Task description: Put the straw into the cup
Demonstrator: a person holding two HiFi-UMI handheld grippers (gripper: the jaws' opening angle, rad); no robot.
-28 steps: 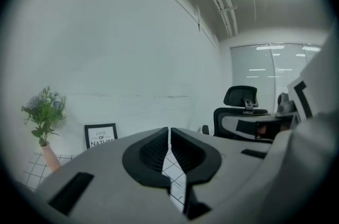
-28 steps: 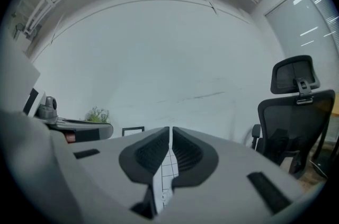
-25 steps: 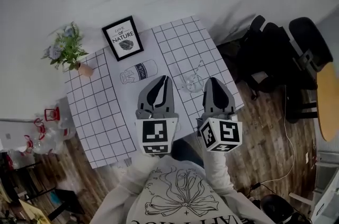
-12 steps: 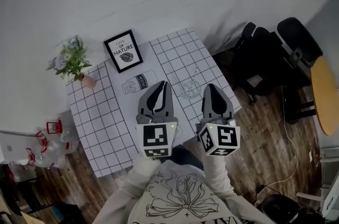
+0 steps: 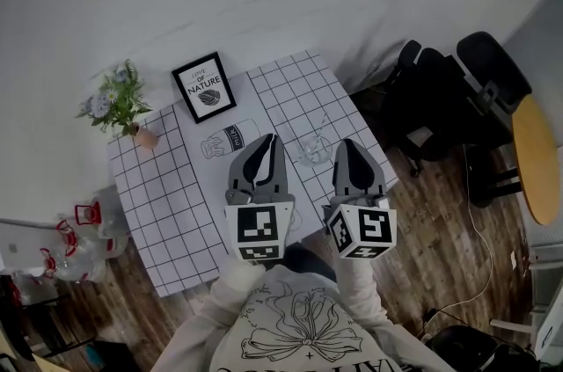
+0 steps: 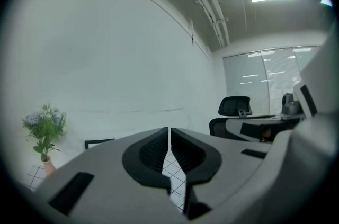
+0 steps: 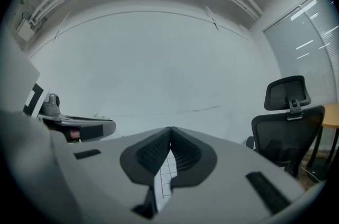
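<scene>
A clear glass cup (image 5: 312, 151) stands on the checked tablecloth (image 5: 299, 89) near its right front edge. A thin clear straw (image 5: 324, 127) seems to lean out of it toward the back. My left gripper (image 5: 268, 138) hovers over the table's front, left of the cup, shut with nothing in it. My right gripper (image 5: 344, 142) is just right of the cup, also shut and empty. In the left gripper view the gripper (image 6: 169, 131) has its jaws together, and so does the gripper (image 7: 170, 129) in the right gripper view; neither view shows the cup.
A clear bottle (image 5: 227, 139) lies on its side behind the left gripper. A framed print (image 5: 204, 86) and a potted plant (image 5: 118, 102) stand at the table's back left. Black office chairs (image 5: 440, 93) crowd the right side, with a round wooden table (image 5: 537, 159) beyond them.
The head view has shifted a little, so the table looks slightly smaller and lower. Both grippers stay shut and keep about the same places beside the cup.
</scene>
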